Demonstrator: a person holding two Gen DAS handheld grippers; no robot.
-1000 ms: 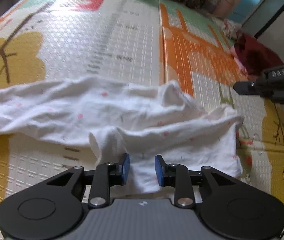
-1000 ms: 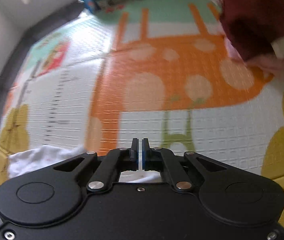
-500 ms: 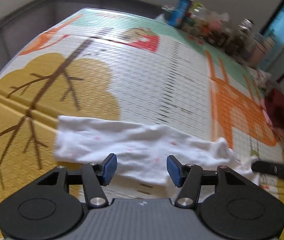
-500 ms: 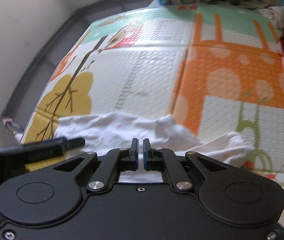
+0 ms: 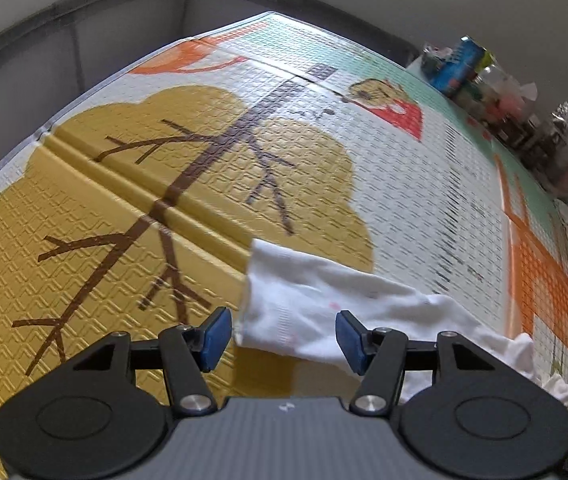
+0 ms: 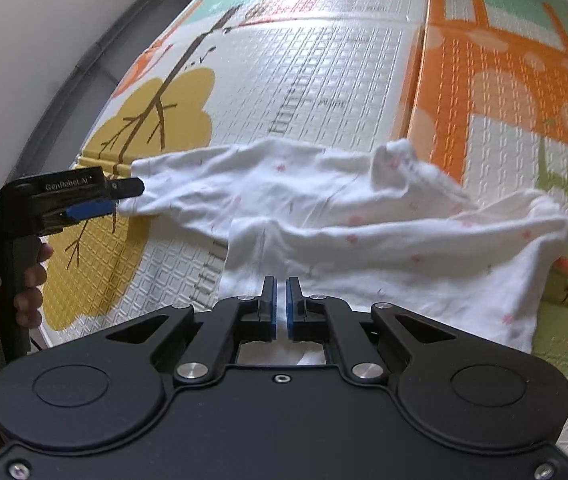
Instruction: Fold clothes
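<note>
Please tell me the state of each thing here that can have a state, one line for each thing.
white garment: spread out, crumpled, not folded yet, lying on the play mat.
left tongs: open, jaws have just been opening, sleeve end between them, not pressed.
right tongs: shut, above the garment's near edge; a grip cannot be told.
play mat: laid flat, seams showing.

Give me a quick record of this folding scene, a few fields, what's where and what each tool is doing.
surface: patterned foam play mat
garment: white garment with small pink marks, rumpled, spread across the mat
left tool: open, jaws have just been opening; the garment's narrow end lies on the mat between its pads, not pinched
right tool: shut, at the garment's near edge; whether it grips cloth cannot be told
far edge of mat: clutter of bottles and boxes
</note>
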